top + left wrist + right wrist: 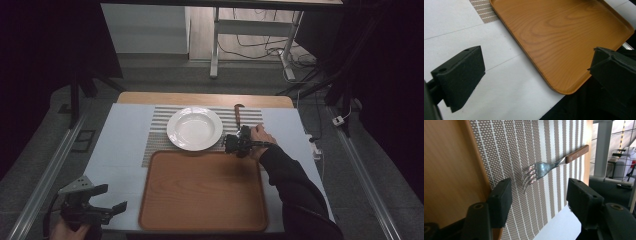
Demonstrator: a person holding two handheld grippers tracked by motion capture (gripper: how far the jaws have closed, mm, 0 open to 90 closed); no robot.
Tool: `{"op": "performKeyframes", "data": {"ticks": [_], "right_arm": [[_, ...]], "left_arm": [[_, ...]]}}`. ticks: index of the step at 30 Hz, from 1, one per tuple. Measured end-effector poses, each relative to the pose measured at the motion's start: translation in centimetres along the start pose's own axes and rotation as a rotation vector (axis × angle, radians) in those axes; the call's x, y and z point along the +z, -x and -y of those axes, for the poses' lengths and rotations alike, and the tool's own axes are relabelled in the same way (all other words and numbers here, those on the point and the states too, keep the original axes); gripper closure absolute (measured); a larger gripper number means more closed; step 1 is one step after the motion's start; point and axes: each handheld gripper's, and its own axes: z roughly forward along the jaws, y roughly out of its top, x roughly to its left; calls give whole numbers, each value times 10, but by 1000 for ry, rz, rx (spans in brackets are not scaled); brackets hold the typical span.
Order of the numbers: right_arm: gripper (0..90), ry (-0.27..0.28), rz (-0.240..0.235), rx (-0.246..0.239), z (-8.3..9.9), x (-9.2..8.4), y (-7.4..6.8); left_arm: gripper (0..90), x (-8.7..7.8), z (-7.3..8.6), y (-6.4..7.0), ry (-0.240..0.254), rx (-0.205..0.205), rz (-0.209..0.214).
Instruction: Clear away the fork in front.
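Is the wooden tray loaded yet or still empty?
Empty. The wooden tray shows bare wood across its floor in the high view; the white plate and the fork lie on the striped mat beyond it.

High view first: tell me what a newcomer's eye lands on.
The white plate stands out, bright on the striped placemat at the table's middle. Right before it lies the big wooden tray, bare. At the plate's right, the right tool hovers open near a wooden-handled fork lying on the mat.
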Motion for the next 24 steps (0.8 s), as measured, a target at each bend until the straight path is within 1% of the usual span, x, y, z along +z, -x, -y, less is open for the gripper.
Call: {"op": "performKeyframes", "data": {"ticks": [1, 2, 3, 4, 5, 6, 7, 8, 9, 10, 12, 13, 14, 15, 16, 18, 19, 21, 22, 23, 24], "right_arm": [[412, -1, 0, 1, 0, 2, 0], [430, 28, 30, 13, 1, 6, -2], [443, 12, -32, 9, 1, 7, 1], [454, 9, -39, 14, 1, 9, 0], [468, 30, 104, 16, 2, 13, -6], [485, -4, -5, -5, 1, 12, -2], [495, -22, -1, -13, 0, 13, -3], [510, -2, -1, -7, 0, 16, -4], [530, 1, -1, -4, 0, 18, -5], [544, -10, -21, -10, 0, 19, -5], [571, -14, -9, -16, 0, 21, -6], [584, -13, 21, -17, 0, 23, -9], [595, -13, -1, -20, 0, 24, -8], [595, -13, -1, -20, 0, 24, -8], [611, -31, 42, -32, -1, 25, -12], [636, -2, 54, -30, 0, 30, -15], [636, -2, 54, -30, 0, 30, -15], [659, -9, 85, -43, -2, 31, -18], [668, -8, 95, -42, -2, 32, -19], [680, -3, 116, -44, -2, 33, -21], [702, -9, 97, -46, -3, 33, -22]], "left_arm": [[0, 0, 0, 0, 0, 3, 0], [0, 0, 0, 0, 0, 3, 0], [0, 0, 0, 0, 0, 3, 0], [0, 0, 0, 0, 0, 1, 0], [0, 0, 0, 0, 0, 2, 0], [0, 0, 0, 0, 0, 3, 0], [0, 0, 0, 0, 0, 3, 0], [0, 0, 0, 0, -1, 3, 0], [0, 0, 0, 0, -1, 3, 0], [0, 0, 0, 0, -1, 3, 0], [0, 0, 0, 0, 0, 3, 0], [0, 0, 0, 0, 0, 3, 0], [0, 0, 0, 0, 0, 3, 0], [0, 0, 0, 0, 0, 3, 0], [0, 0, 0, 0, -1, 0, 2], [0, 0, 0, 0, -1, 1, 2], [0, 0, 0, 0, -1, 1, 2], [0, 0, 0, 0, -2, 3, 1], [0, 0, 0, 0, -2, 0, 2], [0, 0, 0, 0, -3, 1, 2], [0, 0, 0, 0, -3, 1, 2]]}}
